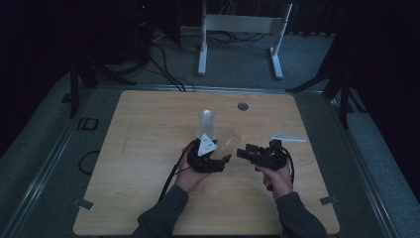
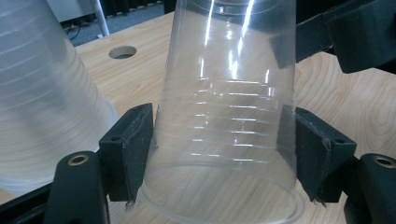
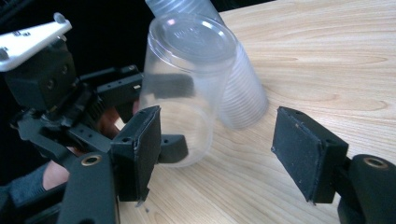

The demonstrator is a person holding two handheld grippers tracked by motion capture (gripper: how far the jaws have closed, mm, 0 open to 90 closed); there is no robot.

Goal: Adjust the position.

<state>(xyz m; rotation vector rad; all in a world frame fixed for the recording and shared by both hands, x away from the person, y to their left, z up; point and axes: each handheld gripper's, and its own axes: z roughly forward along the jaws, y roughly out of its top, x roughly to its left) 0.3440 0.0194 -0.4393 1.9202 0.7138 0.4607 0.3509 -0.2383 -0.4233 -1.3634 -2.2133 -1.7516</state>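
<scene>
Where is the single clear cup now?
The clear cup sits upside down and tilted between the left tongs near the table's middle, beside the cup stack.

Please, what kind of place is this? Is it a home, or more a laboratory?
Probably a lab or recording room, not a home. A bare wooden table stands on grey carpet, with cables trailing over the floor, the white legs of a stand behind it, and dark stands at the sides.

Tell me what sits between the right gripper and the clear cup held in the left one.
Nothing visible does. The right gripper stands open facing the clear cup, with bare table between them; the cup stack stands behind it.
</scene>
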